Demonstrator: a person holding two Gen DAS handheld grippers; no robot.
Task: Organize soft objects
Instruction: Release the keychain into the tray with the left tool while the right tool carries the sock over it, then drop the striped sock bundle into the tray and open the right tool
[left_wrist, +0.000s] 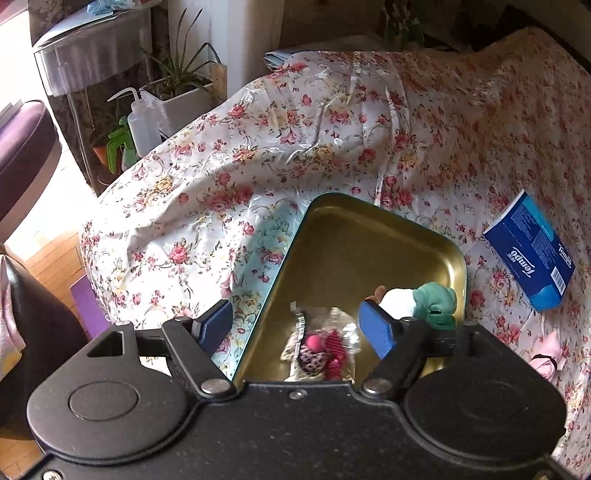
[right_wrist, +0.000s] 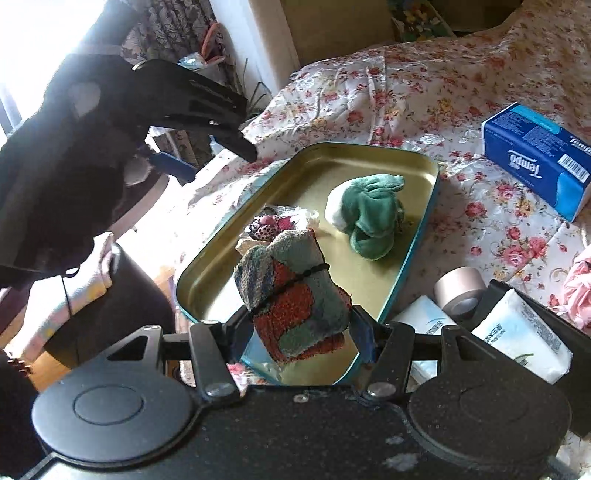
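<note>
A gold-lined tin with a teal rim (left_wrist: 369, 236) lies open on the floral bedspread. In it are a green and white plush (left_wrist: 424, 302) and a clear packet with a pink and leopard-print item (left_wrist: 321, 347). My left gripper (left_wrist: 295, 325) hangs open over the tin's near end, above the packet, its blue pads touching nothing. In the right wrist view my right gripper (right_wrist: 299, 332) is shut on a rolled knit bundle (right_wrist: 295, 291), red, green and blue and tied with a black band, held over the tin (right_wrist: 332, 173) near the plush (right_wrist: 369, 210) and packet (right_wrist: 273, 225).
A blue Tempo tissue box (right_wrist: 535, 158) lies right of the tin. A tape roll (right_wrist: 460, 291) and white tissue packs (right_wrist: 524, 332) sit by my right gripper, with pink cloth (right_wrist: 580, 291) at the far right. Potted plants and a squeeze bottle (left_wrist: 140, 125) stand beyond the bed's left edge.
</note>
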